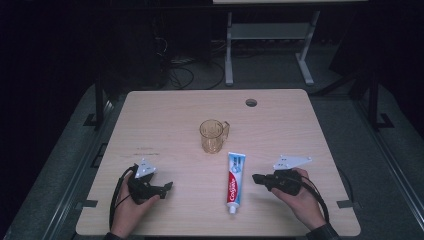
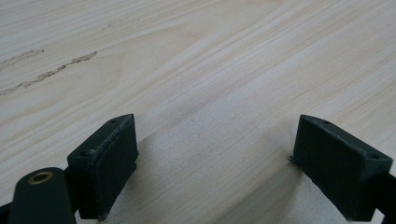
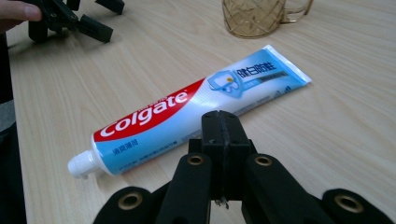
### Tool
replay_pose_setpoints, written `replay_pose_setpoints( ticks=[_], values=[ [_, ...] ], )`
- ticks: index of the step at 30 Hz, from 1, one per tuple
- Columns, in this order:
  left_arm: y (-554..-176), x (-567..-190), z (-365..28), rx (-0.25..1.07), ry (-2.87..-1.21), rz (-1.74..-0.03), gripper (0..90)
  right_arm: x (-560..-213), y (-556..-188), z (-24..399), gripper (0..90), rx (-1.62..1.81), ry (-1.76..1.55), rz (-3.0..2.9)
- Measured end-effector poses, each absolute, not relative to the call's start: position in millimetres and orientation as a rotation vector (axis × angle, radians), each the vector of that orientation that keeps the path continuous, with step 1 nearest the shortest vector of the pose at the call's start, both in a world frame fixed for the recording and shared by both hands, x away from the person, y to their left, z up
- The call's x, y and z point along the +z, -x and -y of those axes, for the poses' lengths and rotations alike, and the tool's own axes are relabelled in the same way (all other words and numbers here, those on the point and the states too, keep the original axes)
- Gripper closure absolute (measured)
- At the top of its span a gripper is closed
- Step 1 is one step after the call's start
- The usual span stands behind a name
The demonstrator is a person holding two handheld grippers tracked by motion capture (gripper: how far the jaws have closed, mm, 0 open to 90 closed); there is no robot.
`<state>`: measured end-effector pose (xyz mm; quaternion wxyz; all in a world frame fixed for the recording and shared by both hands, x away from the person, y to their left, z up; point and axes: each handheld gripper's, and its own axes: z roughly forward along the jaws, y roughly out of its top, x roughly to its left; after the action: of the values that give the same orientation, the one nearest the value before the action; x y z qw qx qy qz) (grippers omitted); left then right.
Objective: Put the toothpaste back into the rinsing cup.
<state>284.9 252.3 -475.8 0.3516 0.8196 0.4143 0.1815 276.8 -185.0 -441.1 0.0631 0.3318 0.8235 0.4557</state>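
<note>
Right gripper (image 1: 256, 177) sits just right of the toothpaste tube (image 1: 235, 181), jaws pressed together with nothing between them, tips pointing at the tube. Left gripper (image 1: 167, 186) rests on the table (image 1: 165, 125) at near left, jaws spread over bare wood, well clear of everything.

Tube lies flat in the near-centre, cap (image 3: 80, 165) toward the near edge, crimped tail toward the far side. The amber cup (image 1: 213, 135) stands upright just beyond the tail, apart from it.

Step in hand looks like a pick of the tube with the right gripper. To do it well:
- spread the jaws first; shut, they would only shove the tube sideways
- straddle the body across its width, roughly mid-length or nearer the cap, where it is fuller
- come down until the pads bracket the sides, then close gently

Materials: the tube is glossy laminate, soft and squashy, likely slippery, flattening toward the tail; a hard squeeze dents it. Cap is white rigid plastic. Cup is clear amber plastic with faceted walls and a handle, light and easy to tip. Table is matte pale wood grain. Pads (image 2: 114, 158) are flat black blocks.
</note>
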Motion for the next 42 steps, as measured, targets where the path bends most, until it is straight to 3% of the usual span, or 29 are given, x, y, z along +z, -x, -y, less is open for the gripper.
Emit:
replay_pose_setpoints(
  ticks=[42],
  values=[
    [-284.6,-475.6,-252.0,0.464,-2.131,-1.056,12.7,-456.1,-287.0,89.9,89.7,1.332,-0.775,-2.729]
  ],
)
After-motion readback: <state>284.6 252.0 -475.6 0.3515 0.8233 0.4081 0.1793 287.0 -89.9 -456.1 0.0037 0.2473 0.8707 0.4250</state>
